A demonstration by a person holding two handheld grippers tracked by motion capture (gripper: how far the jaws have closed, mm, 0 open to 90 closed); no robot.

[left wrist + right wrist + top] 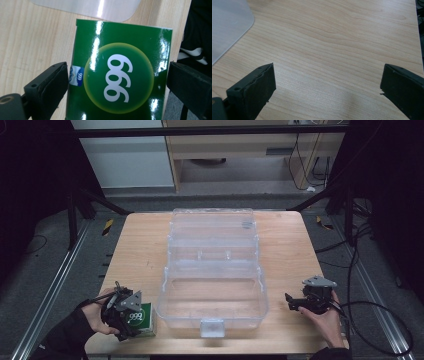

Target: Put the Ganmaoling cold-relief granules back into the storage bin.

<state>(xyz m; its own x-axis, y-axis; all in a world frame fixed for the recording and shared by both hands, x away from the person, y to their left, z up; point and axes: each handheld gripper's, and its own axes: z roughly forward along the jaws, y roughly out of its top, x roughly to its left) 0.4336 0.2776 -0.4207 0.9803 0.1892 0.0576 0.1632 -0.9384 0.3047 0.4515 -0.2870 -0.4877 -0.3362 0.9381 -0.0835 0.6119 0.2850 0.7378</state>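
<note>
You have a wooden table (pixel 140 245) with a clear plastic storage box (pixel 212 285) standing open in the middle, its lid laid back toward the far side, so the landing place looks ready. The thing to pick up seems to be the green carton (pixel 120 72) marked 999, lying flat at the near left corner just beside the box's front wall. Your left gripper (pixel 124 312) sits right over it with the jaws spread wide, one pad on each long side and neither pressing yet. Square the pads to those sides, come down until they flank the carton's walls, then close gently, since glossy card can slip or crush. Your right gripper (pixel 300 302) rests near the box's right wall, jaws released over bare wood; leave it clear.
</note>
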